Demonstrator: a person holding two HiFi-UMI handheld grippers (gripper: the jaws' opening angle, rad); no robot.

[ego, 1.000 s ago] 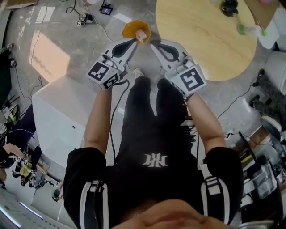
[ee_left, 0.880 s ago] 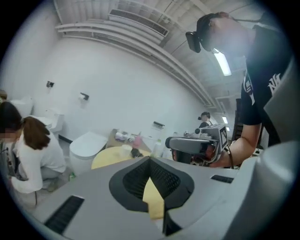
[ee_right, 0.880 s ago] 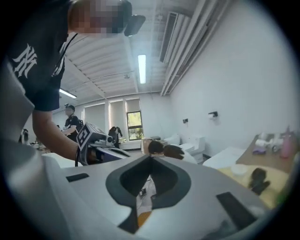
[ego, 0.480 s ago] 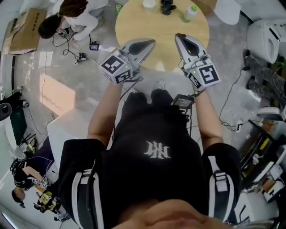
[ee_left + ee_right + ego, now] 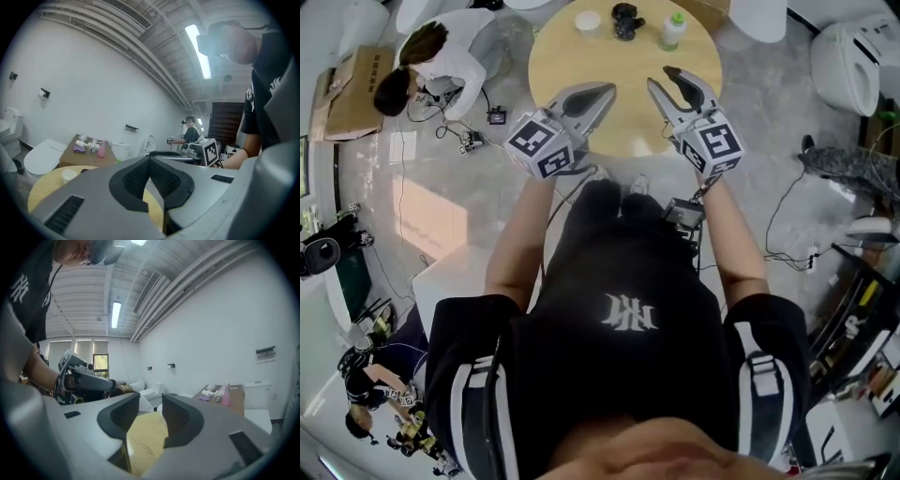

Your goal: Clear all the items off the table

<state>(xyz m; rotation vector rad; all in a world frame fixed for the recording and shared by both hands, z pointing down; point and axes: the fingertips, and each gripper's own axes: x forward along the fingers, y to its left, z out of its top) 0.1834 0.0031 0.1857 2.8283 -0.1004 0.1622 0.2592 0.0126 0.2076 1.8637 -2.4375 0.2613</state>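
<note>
Faced the round desk (image 5: 619,94) with left claw (image 5: 605,91) closed and empty, right claw (image 5: 659,77) just opening to a narrow gap around nothing. Probably needed a longer reach, jaws widened first, toward cup (image 5: 588,21), black object (image 5: 626,19) and green-capped bottle (image 5: 673,30) at the far edge. Found no legible labels, only square markers (image 5: 712,148).

Far to the left on the grey polished floor (image 5: 469,216), a person in a white top (image 5: 441,58) crouches beside a flattened brown cardboard sheet (image 5: 347,75). A white toilet (image 5: 853,56) stands at the far right, with a black cable (image 5: 789,199) trailing nearer. Against the white wall (image 5: 93,84), a low brown bench (image 5: 93,158) carries white rolls (image 5: 84,142) and a pink bottle (image 5: 101,149), under a long ceiling strip light (image 5: 199,51).
</note>
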